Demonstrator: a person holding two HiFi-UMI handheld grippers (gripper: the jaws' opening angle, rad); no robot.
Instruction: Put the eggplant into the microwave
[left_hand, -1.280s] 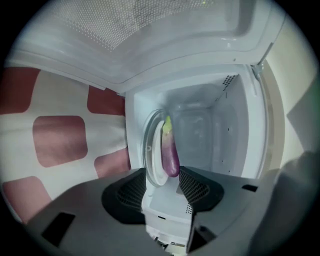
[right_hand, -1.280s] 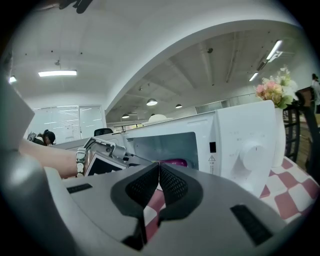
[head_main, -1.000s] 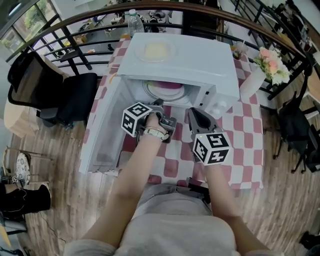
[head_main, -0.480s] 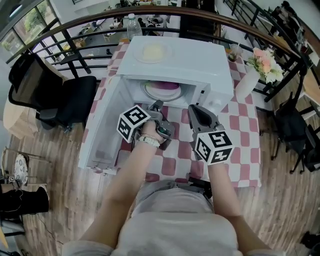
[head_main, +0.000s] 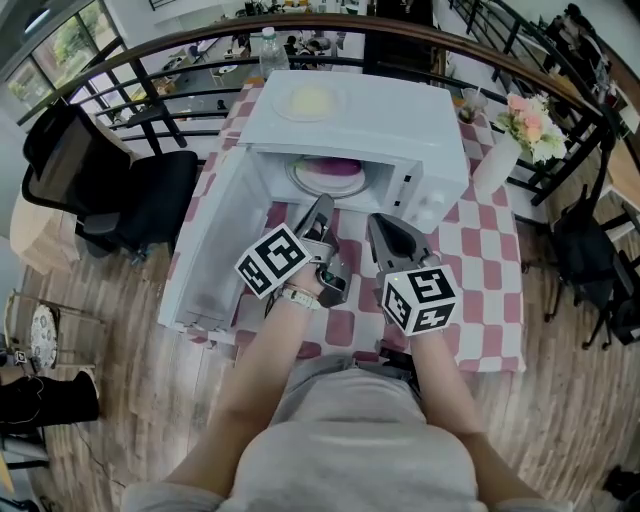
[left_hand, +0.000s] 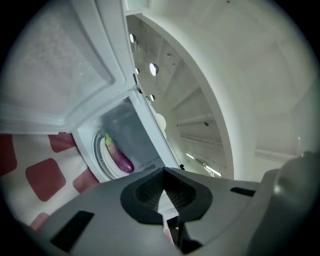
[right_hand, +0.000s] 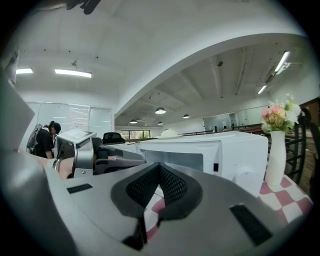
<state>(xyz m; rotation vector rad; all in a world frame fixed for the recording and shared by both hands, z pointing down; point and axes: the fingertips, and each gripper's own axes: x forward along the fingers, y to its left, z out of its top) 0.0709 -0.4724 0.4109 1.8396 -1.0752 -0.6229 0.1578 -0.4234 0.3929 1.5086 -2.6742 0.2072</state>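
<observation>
The glossy purple eggplant (left_hand: 120, 156) lies on the round white turntable plate (left_hand: 101, 162) inside the boxy white microwave (head_main: 372, 112), ahead of the left gripper (left_hand: 163, 202), so the placing looks done. That gripper is closed on nothing, tips toward the cavity. The right gripper (right_hand: 156, 196), likewise closed and empty, hangs beside it above the red-checked tabletop (head_main: 482, 272). The white microwave door (head_main: 213, 245) stands open, probably awaiting closing.
</observation>
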